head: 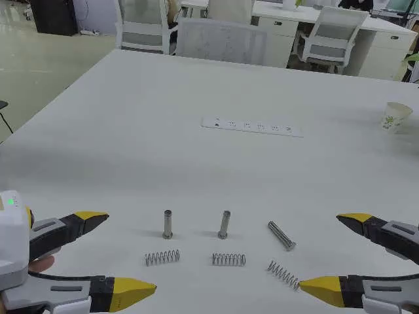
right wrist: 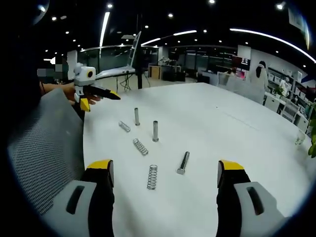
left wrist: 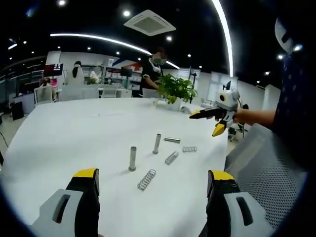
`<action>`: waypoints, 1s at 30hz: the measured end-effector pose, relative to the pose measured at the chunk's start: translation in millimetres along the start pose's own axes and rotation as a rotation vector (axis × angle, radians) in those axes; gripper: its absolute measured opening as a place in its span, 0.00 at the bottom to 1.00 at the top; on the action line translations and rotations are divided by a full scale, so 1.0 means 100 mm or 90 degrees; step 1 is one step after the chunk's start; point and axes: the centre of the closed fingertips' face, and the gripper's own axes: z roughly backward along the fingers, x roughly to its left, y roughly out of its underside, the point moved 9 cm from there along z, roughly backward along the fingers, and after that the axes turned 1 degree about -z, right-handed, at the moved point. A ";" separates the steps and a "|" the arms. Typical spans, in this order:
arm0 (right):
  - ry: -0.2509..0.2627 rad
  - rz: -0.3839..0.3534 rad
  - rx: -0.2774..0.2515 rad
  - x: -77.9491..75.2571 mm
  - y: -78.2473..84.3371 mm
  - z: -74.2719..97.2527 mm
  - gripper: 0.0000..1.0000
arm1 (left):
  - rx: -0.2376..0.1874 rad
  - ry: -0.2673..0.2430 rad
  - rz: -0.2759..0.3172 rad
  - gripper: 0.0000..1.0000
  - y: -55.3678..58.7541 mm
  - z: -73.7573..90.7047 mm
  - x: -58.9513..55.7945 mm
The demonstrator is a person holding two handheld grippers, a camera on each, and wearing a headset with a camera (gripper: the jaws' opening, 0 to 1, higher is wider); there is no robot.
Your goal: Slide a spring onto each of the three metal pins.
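Observation:
Two metal pins stand upright on the white table, a left pin (head: 167, 224) (left wrist: 132, 158) (right wrist: 137, 116) and a middle pin (head: 224, 224) (left wrist: 157, 143) (right wrist: 155, 131). The right pin (head: 281, 235) (left wrist: 172, 140) (right wrist: 183, 162) lies on its side. In front of each pin lies a loose spring: left spring (head: 162, 257) (left wrist: 146, 179), middle spring (head: 228, 260) (right wrist: 140, 146), right spring (head: 283, 275) (right wrist: 152, 177). My left gripper (head: 124, 252) (left wrist: 154, 175) hovers open at the row's left end. Open too, my right gripper (head: 322, 250) (right wrist: 165, 165) hovers at the right end. Neither touches anything.
A white power strip (head: 251, 126) is set into the table beyond the pins. A paper cup (head: 395, 116) stands at the far right. Office chairs (head: 221, 40) line the far edge, and a potted plant (left wrist: 175, 89) sits off to the right side.

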 end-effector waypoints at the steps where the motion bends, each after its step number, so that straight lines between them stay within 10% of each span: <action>1: -0.001 0.000 0.001 -0.01 0.00 -0.01 0.86 | 0.000 -0.001 0.002 0.87 0.00 -0.01 0.01; 30: -0.002 -0.013 0.026 -0.04 0.07 -0.10 0.85 | 0.010 0.018 0.014 0.87 0.05 -0.15 0.05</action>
